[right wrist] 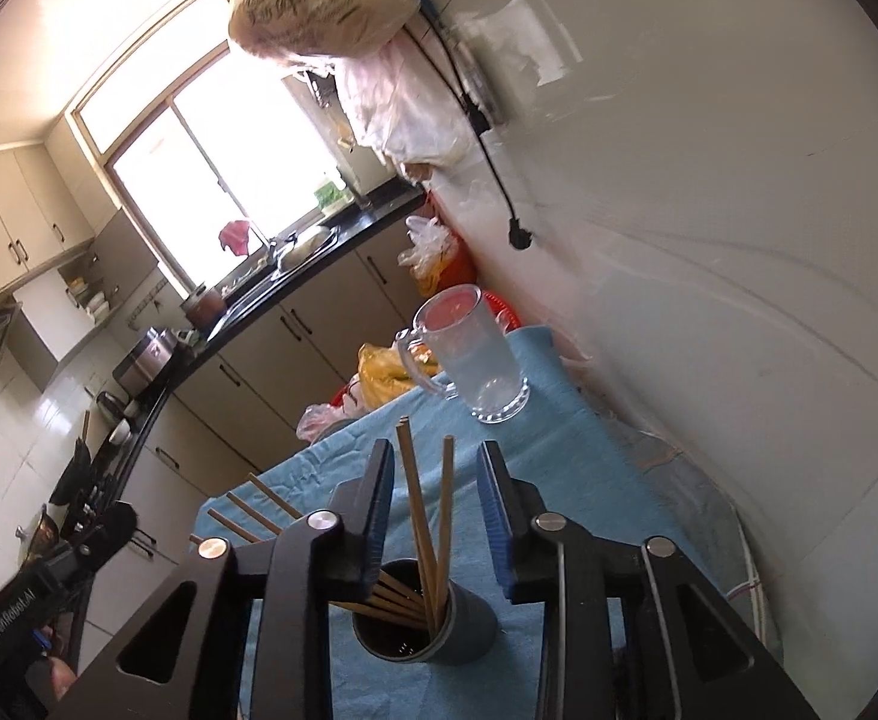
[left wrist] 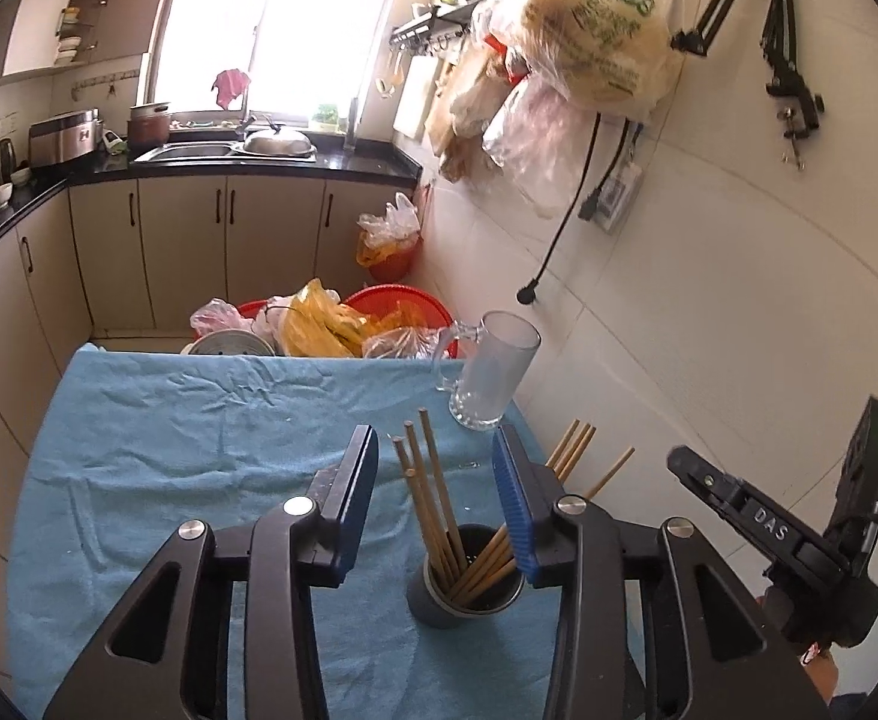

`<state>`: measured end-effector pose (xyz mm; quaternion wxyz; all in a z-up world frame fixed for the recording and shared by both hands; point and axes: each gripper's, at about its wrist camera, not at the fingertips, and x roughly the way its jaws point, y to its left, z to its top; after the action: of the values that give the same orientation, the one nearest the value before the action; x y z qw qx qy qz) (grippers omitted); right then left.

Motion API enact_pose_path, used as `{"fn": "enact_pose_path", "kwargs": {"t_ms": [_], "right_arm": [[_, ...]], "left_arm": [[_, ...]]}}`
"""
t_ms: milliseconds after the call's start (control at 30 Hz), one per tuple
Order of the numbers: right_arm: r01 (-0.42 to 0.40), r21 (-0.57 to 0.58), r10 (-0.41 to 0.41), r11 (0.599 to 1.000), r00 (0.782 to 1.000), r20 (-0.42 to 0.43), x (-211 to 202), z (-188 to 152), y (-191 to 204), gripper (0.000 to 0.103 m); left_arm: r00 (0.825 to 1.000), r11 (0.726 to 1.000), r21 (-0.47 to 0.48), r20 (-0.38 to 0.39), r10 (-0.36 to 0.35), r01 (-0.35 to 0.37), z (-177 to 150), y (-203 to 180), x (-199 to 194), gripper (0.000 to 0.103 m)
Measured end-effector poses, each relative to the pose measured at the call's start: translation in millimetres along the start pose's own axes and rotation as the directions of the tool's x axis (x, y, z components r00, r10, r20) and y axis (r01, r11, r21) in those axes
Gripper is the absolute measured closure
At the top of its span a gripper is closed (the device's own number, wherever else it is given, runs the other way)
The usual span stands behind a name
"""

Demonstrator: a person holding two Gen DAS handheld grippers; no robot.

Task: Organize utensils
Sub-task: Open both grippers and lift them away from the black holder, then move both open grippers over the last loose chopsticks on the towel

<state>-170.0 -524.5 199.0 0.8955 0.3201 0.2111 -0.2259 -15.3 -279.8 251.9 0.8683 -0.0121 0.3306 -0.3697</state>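
Observation:
A dark round cup [left wrist: 439, 606] stands on the blue cloth [left wrist: 199, 432] and holds several wooden chopsticks [left wrist: 424, 480]. Some stand upright, others lean out to the right [left wrist: 571, 450]. My left gripper [left wrist: 436, 435] is open just above the cup, with the upright chopsticks loose between its blue pads. In the right wrist view the same cup [right wrist: 469, 618] sits below my right gripper [right wrist: 436, 449], also open, with two upright chopsticks [right wrist: 415, 498] free between its fingers. An empty glass mug [left wrist: 490, 366] [right wrist: 478, 354] stands at the cloth's far right corner.
The white tiled wall [left wrist: 709, 330] runs close along the table's right side, with a hanging black plug [left wrist: 526, 297]. Red basins and plastic bags [left wrist: 331, 324] lie beyond the table's far edge. A black counter with a sink [left wrist: 199, 153] is at the back.

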Motion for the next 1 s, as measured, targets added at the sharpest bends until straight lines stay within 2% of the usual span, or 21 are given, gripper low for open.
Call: {"fn": "enact_pose_path", "kwargs": {"t_ms": [67,133,200,333,433,700,1000], "right_arm": [[0.009,0.005,-0.009,1.0,1.0,0.003,-8,-4,-1,0.068],[0.018,0.008,-0.018,1.0,1.0,0.002,-14,-8,-1,0.059],[0.028,0.005,-0.028,1.0,1.0,-0.002,-17,-12,0,0.054],[0.051,-0.001,-0.052,0.999,0.999,-0.016,-23,-26,3,0.043],[0.07,-0.026,-0.072,0.997,0.997,-0.042,-23,-40,11,0.033],[0.06,-0.099,-0.073,0.993,0.989,-0.132,-13,-80,41,0.027],[0.026,-0.2,-0.068,0.979,0.976,-0.207,0,-118,80,0.026]], "left_arm": [[1.0,1.0,-0.004,0.007,0.006,-0.006,0,4,-7,0.063],[1.0,1.0,-0.012,0.013,0.013,-0.013,-2,9,-14,0.061],[1.0,1.0,-0.016,0.014,0.022,-0.021,-6,14,-20,0.058],[0.999,0.998,-0.02,0.0,0.052,-0.052,-22,29,-30,0.05],[0.997,0.997,-0.031,-0.017,0.07,-0.071,-34,41,-35,0.049],[0.989,0.988,-0.078,-0.069,0.131,-0.137,-69,82,-49,0.048],[0.976,0.972,-0.131,-0.124,0.177,-0.193,-102,125,-63,0.048]]}}
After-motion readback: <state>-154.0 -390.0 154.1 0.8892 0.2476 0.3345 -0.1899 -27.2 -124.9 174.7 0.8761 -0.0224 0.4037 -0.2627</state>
